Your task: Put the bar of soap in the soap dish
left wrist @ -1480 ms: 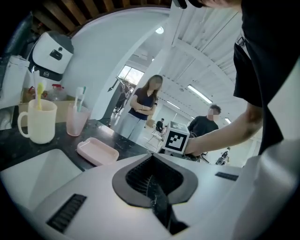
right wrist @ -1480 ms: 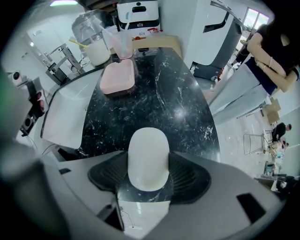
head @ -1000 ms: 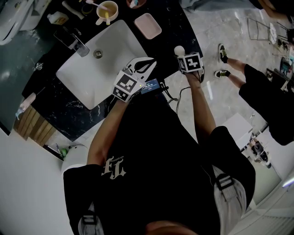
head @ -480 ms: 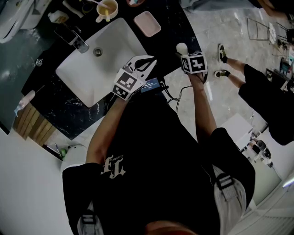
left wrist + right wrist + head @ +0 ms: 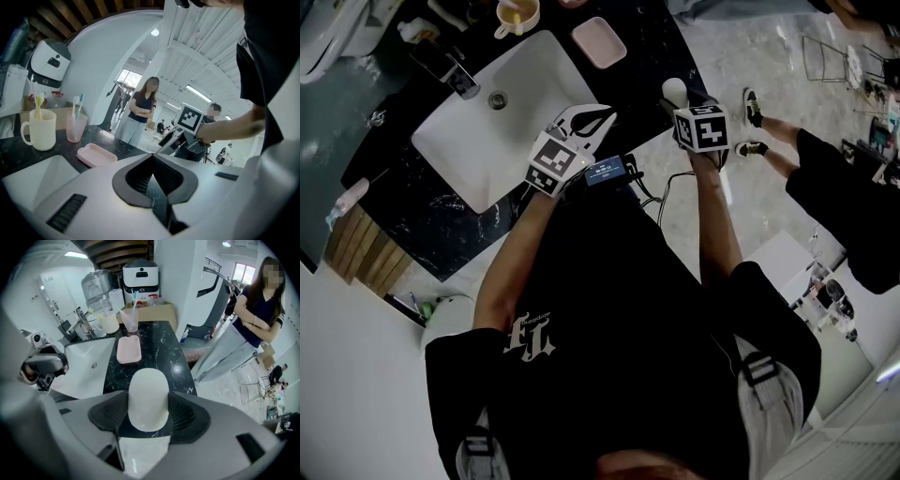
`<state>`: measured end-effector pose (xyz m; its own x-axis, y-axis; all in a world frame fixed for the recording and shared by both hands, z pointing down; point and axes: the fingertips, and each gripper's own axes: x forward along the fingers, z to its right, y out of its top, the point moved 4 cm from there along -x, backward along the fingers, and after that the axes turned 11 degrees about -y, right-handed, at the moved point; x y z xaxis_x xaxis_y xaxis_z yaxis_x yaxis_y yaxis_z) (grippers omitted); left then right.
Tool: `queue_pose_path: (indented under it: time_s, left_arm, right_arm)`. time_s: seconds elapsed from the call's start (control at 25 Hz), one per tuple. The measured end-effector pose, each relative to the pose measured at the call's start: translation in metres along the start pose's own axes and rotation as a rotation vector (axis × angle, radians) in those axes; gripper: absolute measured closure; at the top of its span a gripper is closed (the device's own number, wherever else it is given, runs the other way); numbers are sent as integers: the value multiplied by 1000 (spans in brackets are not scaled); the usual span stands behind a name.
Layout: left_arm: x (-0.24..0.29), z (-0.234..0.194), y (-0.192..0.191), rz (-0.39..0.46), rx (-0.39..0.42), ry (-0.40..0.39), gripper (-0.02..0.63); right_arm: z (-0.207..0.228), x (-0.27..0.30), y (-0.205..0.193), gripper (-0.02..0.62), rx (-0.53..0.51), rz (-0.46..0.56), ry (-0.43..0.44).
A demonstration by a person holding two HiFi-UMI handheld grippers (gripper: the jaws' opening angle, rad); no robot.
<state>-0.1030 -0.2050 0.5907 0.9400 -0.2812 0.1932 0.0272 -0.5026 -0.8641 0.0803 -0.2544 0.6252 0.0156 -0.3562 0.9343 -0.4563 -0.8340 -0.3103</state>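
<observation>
The right gripper (image 5: 148, 420) is clamped on a pale, rounded bar of soap (image 5: 148, 398). Its two dark pads press the bar's sides, and the bar stands upright between them with its top poking out past the jaws. Seen from above, the gripper and soap hang over the front edge of the black marble counter (image 5: 652, 56), to the right of the white sink basin (image 5: 487, 141).

The pink soap dish (image 5: 599, 42) lies flat on the counter just beside the sink's right rim, towards the back. It is well apart from the soap and holds nothing.

The left gripper (image 5: 598, 117) is over the sink's front right corner. Its jaws are pressed together with nothing between them.

A chrome faucet (image 5: 455, 73) stands at the back of the sink. Behind the sink's far right corner sits a cream mug (image 5: 38, 129) with a yellow toothbrush in it. Next to the mug is a translucent pink cup (image 5: 75, 126) holding more brushes.

The person working the grippers wears a black T-shirt. A bystander (image 5: 253, 310) in a dark top stands with arms folded on the floor, off to the right of the sink.
</observation>
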Motion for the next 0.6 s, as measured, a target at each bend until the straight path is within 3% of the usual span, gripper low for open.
queue_pose_path:
  time_s: [0.6]
  left_arm:
    - [-33,-6,5,63,1,85,598]
  right_arm:
    - [-27,-1,52,327,-97,62,22]
